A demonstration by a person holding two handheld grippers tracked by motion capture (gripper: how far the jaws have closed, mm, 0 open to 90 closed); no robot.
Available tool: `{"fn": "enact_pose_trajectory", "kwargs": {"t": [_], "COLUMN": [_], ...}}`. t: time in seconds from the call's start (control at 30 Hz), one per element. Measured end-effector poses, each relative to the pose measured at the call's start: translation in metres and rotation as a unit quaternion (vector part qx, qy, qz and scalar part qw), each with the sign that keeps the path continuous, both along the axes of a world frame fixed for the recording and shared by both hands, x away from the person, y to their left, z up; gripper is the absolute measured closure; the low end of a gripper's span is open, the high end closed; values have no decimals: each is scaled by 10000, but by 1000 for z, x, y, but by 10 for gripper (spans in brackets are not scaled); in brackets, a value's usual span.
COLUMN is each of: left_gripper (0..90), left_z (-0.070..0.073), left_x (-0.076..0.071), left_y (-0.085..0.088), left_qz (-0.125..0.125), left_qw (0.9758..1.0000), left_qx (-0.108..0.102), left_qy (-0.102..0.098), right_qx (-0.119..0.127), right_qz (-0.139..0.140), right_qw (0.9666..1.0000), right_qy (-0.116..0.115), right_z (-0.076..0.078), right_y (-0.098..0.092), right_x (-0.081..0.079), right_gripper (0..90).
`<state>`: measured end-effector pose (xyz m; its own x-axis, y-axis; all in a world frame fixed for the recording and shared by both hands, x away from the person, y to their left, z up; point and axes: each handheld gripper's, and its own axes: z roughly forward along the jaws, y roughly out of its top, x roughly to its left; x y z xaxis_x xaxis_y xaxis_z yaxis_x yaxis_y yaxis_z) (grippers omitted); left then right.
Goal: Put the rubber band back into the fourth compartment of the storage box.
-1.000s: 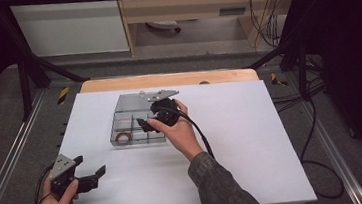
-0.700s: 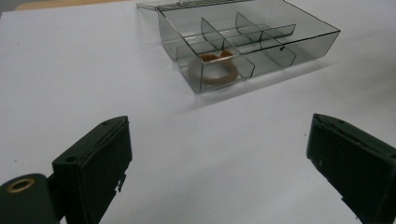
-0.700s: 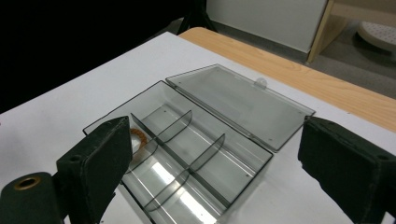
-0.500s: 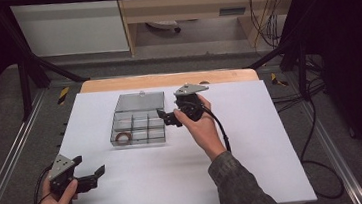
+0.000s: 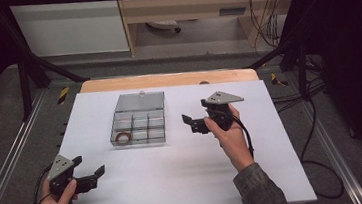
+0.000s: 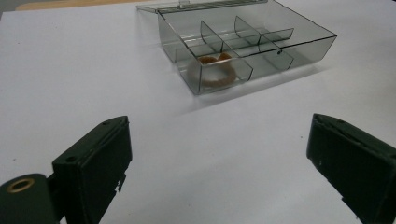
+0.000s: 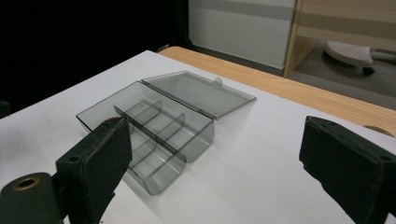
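A clear grey compartment box (image 5: 150,121) lies on the white sheet with its lid (image 5: 140,102) folded flat behind it. A brown ring (image 5: 121,137) sits in the near-left compartment. My right gripper (image 5: 190,123) hovers just right of the box, open and holding nothing, its jaws pointing toward it. Near the front-left corner my left gripper (image 5: 88,164) is open and holds nothing. In the left gripper view the wide-apart jaws of the left gripper (image 6: 219,126) frame the box (image 6: 299,46) and the ring (image 6: 215,74). The right gripper (image 7: 215,126) faces the box (image 7: 191,140) and the lid (image 7: 201,93).
The white sheet (image 5: 186,182) covers most of the table, with a wooden strip (image 5: 167,79) showing at the far edge. Metal rails (image 5: 9,163) run along both sides. Cables (image 5: 316,119) hang off the right side. A cabinet (image 5: 71,22) stands beyond the table.
My right gripper has moved from over the box to the right and slightly nearer, clear of it. The left gripper has stayed put.
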<state>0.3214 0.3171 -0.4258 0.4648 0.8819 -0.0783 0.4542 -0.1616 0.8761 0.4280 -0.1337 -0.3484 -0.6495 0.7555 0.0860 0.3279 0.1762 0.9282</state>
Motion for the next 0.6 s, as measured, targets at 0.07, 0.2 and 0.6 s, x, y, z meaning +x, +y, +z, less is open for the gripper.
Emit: {"fn": "enact_pose_trajectory", "kwargs": {"t": [0.07, 0.2, 0.6], "left_gripper": [63, 63, 63], "left_z": [0, 1, 3], "left_x": [-1, -2, -5], "left_y": [0, 0, 1], "left_qz": [-13, -5, -4], "left_qw": [10000, 10000, 9999], "left_qx": [-33, -46, -114], "left_qy": [-23, -49, -119], "right_qx": [9, 56, -33], "right_qz": [-104, -321, -778], "right_qw": [9999, 9993, 9970], "right_qy": [-67, -180, -19], "right_z": [-3, -14, -55], "right_y": [-10, -32, -91], "right_x": [-5, -17, -53], "right_gripper": [91, 89, 72]}}
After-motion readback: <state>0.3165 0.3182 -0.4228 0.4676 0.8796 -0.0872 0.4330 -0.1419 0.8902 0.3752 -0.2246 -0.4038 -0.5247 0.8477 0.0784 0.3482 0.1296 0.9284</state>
